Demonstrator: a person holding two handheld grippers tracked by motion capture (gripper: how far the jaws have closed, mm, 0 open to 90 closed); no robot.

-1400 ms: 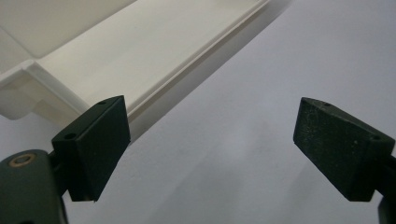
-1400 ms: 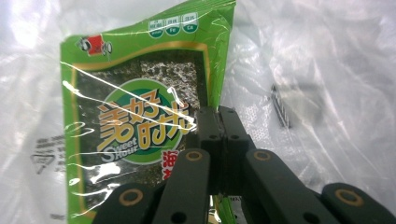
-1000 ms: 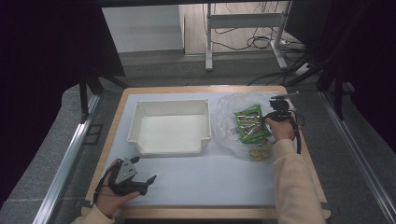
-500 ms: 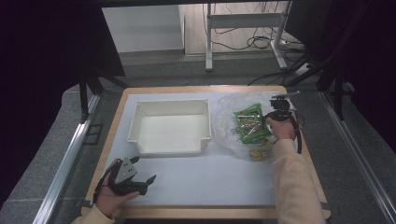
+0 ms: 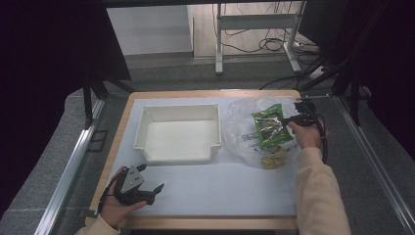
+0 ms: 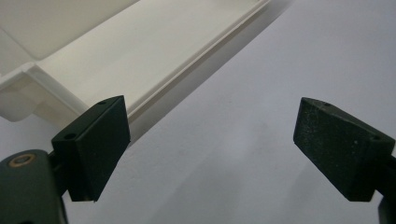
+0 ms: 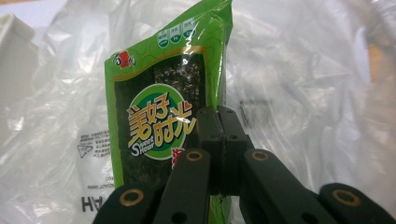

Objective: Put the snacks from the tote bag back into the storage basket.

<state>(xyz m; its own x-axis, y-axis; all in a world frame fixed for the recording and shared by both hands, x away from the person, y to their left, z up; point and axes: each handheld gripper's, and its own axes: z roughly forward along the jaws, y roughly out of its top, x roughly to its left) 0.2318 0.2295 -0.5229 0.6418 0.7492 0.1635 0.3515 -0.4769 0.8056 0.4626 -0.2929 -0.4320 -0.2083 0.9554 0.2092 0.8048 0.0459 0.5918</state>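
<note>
A green snack packet [image 5: 270, 128] [image 7: 159, 107] lies on a crumpled clear plastic bag [image 5: 244, 132] [image 7: 299, 88] at the right of the table. My right gripper [image 5: 288, 121] [image 7: 218, 122] is shut on the packet's edge, jaws pressed together over the foil. A white plastic tray [image 5: 178, 132] [image 6: 116, 51] stands empty at the table's middle. My left gripper [image 5: 155, 189] [image 6: 212, 149] rests open near the front left edge, nothing between its jaws, pointing at the tray's near wall.
A small yellowish item [image 5: 272, 159] lies in the bag near its front edge. The white mat [image 5: 220, 186] covers a wooden-rimmed table [image 5: 195, 223]. Metal rails run along both sides; a desk frame and cables stand beyond the far edge.
</note>
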